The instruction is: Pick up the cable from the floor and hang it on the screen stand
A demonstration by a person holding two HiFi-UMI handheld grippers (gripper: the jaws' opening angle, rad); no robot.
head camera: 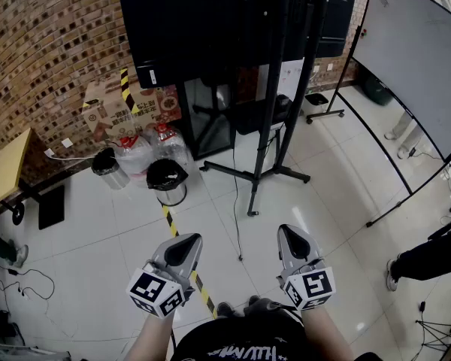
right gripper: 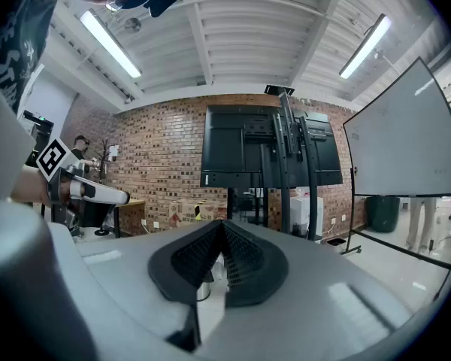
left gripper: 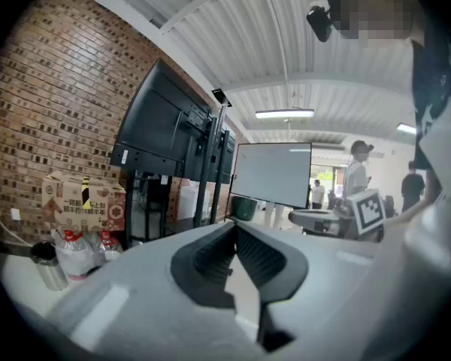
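Note:
A thin black cable (head camera: pixel 237 224) trails from the screen stand (head camera: pixel 274 89) across the white floor and ends between my two grippers. The stand carries a large black screen (head camera: pixel 195 21) and rests on black floor legs. My left gripper (head camera: pixel 186 242) hangs low left of the cable's end, and my right gripper (head camera: pixel 292 234) hangs to its right. Both are held level above the floor, shut, with nothing between the jaws. The left gripper view has the left gripper (left gripper: pixel 233 228) facing the screen (left gripper: pixel 161 130). The right gripper view has the right gripper (right gripper: pixel 222 226) facing the stand (right gripper: pixel 286 171).
Two bins (head camera: pixel 167 180) (head camera: pixel 107 168), water bottles (head camera: pixel 146 150) and a cardboard box (head camera: pixel 113 107) stand left of the stand. A rolling whiteboard (head camera: pixel 421 59) stands at the right, with a person's leg (head camera: pixel 428 258) below it. Yellow-black tape (head camera: pixel 173 228) crosses the floor. A yellow table (head camera: pixel 7 168) stands far left.

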